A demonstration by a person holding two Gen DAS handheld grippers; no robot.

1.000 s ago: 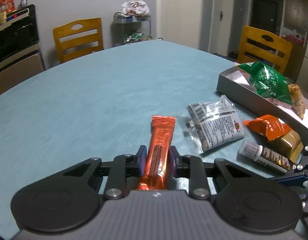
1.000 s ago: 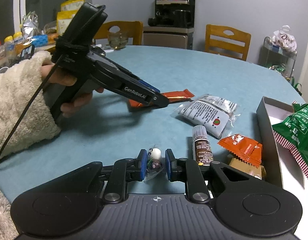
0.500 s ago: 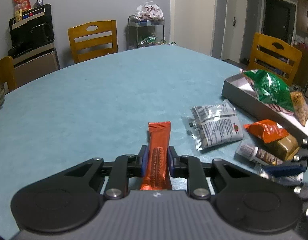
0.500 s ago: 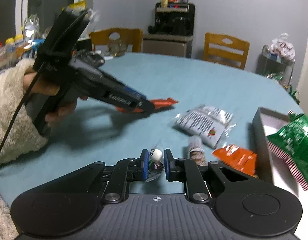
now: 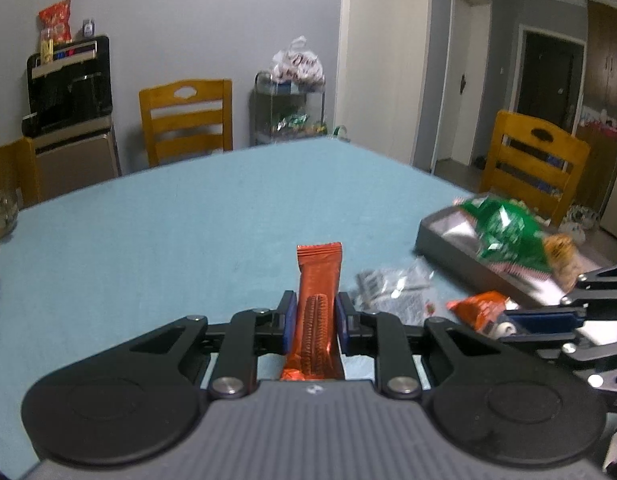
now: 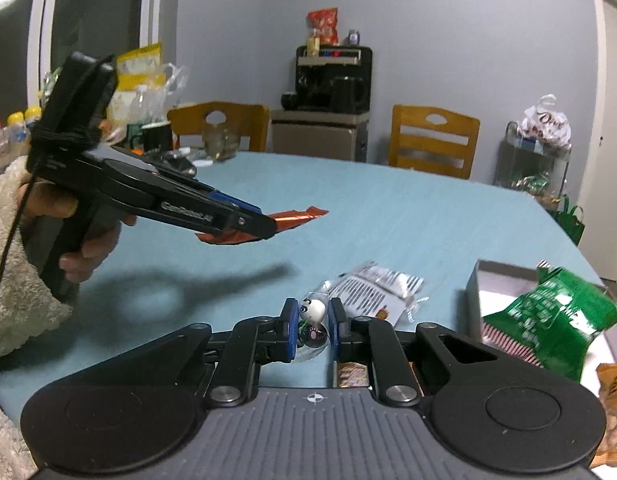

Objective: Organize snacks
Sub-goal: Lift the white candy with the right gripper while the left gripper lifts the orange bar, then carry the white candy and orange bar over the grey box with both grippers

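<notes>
My left gripper point(image 5: 316, 310) is shut on a long orange-red snack bar point(image 5: 318, 280), held clear above the blue table point(image 5: 168, 248). From the right wrist view the same bar point(image 6: 296, 216) sticks out of the left gripper point(image 6: 268, 226), raised over its shadow. My right gripper point(image 6: 313, 316) is shut on a small clear packet with a panda face point(image 6: 313, 312). The grey box point(image 6: 504, 280) at the right holds a green bag point(image 6: 556, 320). A clear printed packet point(image 6: 382, 286) lies on the table ahead of the right gripper.
An orange packet point(image 5: 480, 308) lies near the grey box point(image 5: 448, 236). Wooden chairs point(image 5: 186, 120) stand around the table, with a dark appliance on a cabinet point(image 5: 68, 88) behind. A person's hand in a fleecy sleeve point(image 6: 12, 280) holds the left gripper. Bottles and bags crowd the far left point(image 6: 144, 92).
Both grippers have risen off the table with their snacks. The orange-red bar now hangs in the air, and the box and loose packets sit lower and further right in the left wrist view.
</notes>
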